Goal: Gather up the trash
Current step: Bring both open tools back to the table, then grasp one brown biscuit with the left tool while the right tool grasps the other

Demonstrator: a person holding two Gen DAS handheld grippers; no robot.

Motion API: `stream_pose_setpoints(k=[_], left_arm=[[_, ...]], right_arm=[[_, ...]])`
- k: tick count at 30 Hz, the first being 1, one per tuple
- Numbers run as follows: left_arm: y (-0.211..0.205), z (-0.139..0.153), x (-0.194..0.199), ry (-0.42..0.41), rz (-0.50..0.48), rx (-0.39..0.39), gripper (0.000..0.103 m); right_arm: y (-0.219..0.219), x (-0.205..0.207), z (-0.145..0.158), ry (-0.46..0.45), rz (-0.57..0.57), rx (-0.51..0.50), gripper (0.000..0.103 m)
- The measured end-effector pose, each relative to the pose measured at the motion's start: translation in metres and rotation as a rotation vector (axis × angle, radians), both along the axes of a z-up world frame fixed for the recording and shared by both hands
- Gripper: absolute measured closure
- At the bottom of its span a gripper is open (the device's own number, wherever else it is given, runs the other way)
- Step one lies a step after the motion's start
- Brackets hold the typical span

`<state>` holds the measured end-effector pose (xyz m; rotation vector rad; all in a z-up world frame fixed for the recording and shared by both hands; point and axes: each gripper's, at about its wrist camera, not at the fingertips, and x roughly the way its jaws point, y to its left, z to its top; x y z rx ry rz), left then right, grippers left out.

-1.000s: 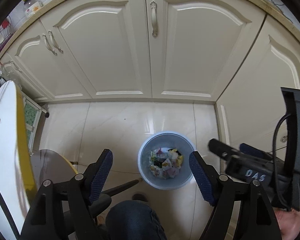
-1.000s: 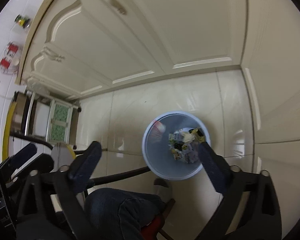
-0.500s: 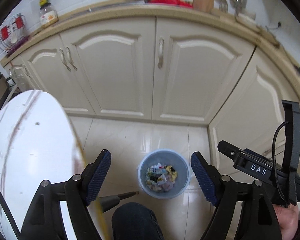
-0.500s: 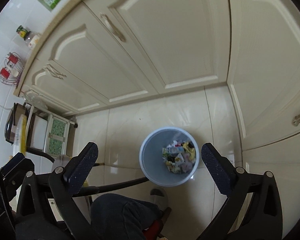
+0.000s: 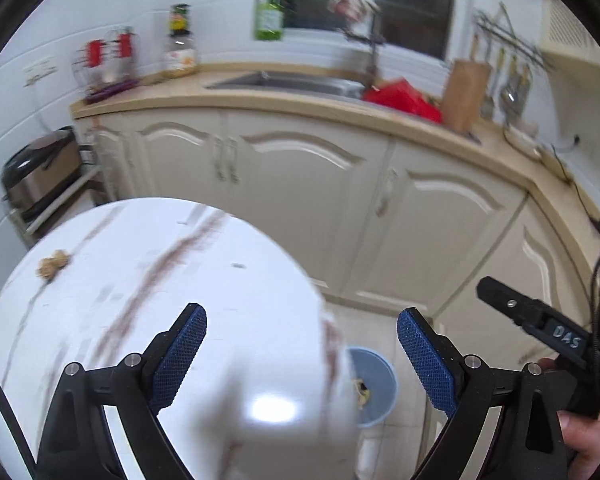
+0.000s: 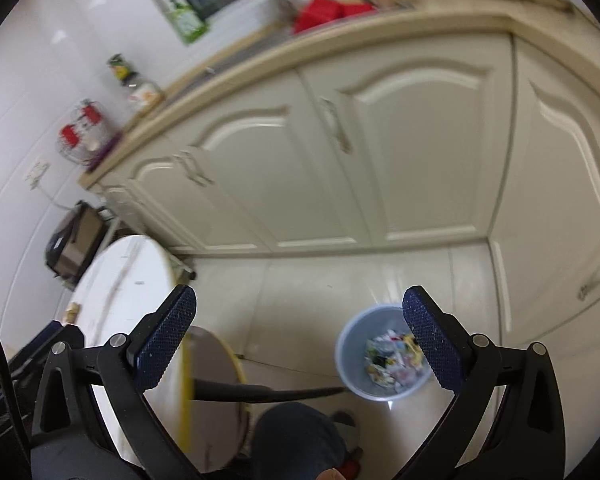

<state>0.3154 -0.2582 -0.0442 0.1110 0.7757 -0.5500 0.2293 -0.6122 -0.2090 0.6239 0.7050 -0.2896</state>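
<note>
pale blue bin (image 6: pixel 384 354) holds crumpled colourful wrappers; both claws gape wide, empty, the left just widened.

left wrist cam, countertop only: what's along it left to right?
Wire rack with red items → jar → green bottle → sink → red item → wooden knife block.
</note>
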Motion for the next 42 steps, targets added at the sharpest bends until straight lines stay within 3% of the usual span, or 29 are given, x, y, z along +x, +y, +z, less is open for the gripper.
stream_pose_setpoints(k=[7, 15, 26, 32, 42], left_arm=[[0.103, 0.025, -0.026, -0.075, 0.151, -0.041, 0.008], [0.2, 0.035, -0.058, -0.128, 0.298, -0.079, 0.007], [0.284, 0.015, -0.069, -0.123, 0.486, -0.088, 0.004], [0.284, 0.002, -0.032, -0.082, 0.526, -0.061, 0.004], [0.254, -0.036, 0.104, 0.035, 0.5, 0.015, 0.004]], right_arm=[[0.084, 0.026, 0.056, -0.092, 0.136, -0.077, 0.0], [0.19, 0.051, 0.097, -0.159, 0.299, -0.167, 0.0], [0.315, 0.093, 0.094, -0.16, 0.546, -0.282, 0.0], [0.348, 0.138, 0.077, -0.116, 0.614, -0.296, 0.0], [0.37, 0.229, 0.025, 0.014, 0.696, -0.319, 0.0]])
